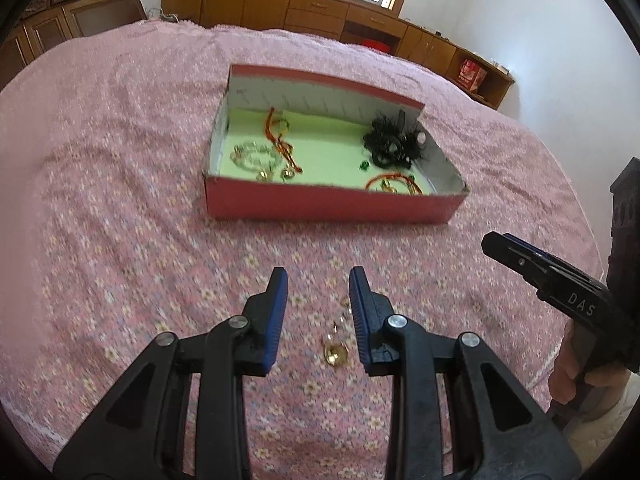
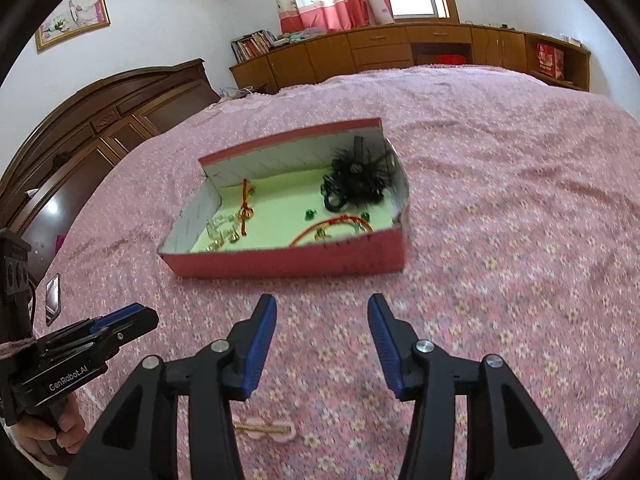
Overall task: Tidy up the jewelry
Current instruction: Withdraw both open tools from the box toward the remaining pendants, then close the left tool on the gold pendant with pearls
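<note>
A: Left gripper: jaws apart, blue pads clear of everything. A gold earring lies on the pink floral bedspread, below and between the pads, nearer the right-hand one. Not gripped.

B: Right gripper?

A: Jaws apart, wider than the left, only bedspread between the pads. A pink hair clip with a gold bar lies under the gripper's left link, partly hidden, well back from the fingertips.

B: The box?

A: Red box, open top, pale green floor, on the bed beyond both grippers. Inside: black feathery piece in the far right corner, red cord bracelet by the near wall, clear bead bracelet and red-gold cord to the left.

B: Hands?

A: One grips each handle; the fingers show at the frame edges.
</note>
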`<state>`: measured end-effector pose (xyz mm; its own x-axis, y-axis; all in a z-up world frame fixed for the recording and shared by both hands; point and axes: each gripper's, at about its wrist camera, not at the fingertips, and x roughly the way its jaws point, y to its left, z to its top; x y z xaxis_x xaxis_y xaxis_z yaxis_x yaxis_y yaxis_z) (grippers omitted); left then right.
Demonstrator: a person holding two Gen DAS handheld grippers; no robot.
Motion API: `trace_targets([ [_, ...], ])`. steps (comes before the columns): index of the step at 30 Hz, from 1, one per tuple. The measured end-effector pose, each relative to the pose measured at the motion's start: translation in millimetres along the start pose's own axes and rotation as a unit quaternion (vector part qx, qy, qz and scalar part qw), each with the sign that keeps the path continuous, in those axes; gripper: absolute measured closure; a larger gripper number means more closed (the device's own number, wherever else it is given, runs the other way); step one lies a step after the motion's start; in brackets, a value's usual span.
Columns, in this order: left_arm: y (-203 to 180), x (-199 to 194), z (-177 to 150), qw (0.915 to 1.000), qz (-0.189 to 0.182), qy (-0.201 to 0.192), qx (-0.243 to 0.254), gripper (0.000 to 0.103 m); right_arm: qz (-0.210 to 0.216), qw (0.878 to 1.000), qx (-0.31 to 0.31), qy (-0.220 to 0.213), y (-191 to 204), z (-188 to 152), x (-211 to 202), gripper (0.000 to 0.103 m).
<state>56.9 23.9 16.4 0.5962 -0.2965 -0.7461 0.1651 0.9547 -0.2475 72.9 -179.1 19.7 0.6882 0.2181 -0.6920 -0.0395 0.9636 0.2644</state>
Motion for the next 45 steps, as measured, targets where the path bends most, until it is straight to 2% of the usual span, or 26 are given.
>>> trace_targets([
  [5,-7.0,4.4,-9.6,0.9998,-0.012,0.016,0.009,0.080,-0.006,1.000,-0.001,0.009,-4.0,-11.4,-3.0,0.051],
  [17,-24.6,23.8,-30.0,0.9974,-0.007,0.059,0.042,0.079,-0.014,0.999,0.020,0.022,-21.3,-27.9,-4.8,0.051],
  [24,-20.0,39.0,-37.1,0.9962,0.002,0.082,0.031,0.079,-0.016,0.999,0.028,0.028,-26.2,-32.7,-3.0,0.051],
  [30,-17.4,48.6,-40.9,0.9965,-0.014,0.081,0.013,0.080,-0.014,0.999,0.030,0.032,-26.1,-35.8,-0.4,0.051],
  [34,-18.6,51.8,-42.6,0.9968,-0.012,0.078,0.013,0.082,-0.012,0.999,0.029,0.034,-26.1,-36.7,2.0,0.051],
  [36,-19.9,53.4,-42.5,0.9970,-0.009,0.075,0.014,0.086,-0.011,0.999,0.030,0.035,-25.9,-37.4,2.6,0.051],
  [38,-18.9,54.1,-40.8,0.9971,-0.007,0.074,0.013,0.095,-0.011,0.999,0.030,0.037,-25.3,-38.3,3.1,0.051],
  [45,-10.7,40.6,-36.7,0.9982,-0.012,0.060,0.002,0.095,-0.010,0.999,0.029,0.039,-21.1,-41.0,1.6,0.051],
])
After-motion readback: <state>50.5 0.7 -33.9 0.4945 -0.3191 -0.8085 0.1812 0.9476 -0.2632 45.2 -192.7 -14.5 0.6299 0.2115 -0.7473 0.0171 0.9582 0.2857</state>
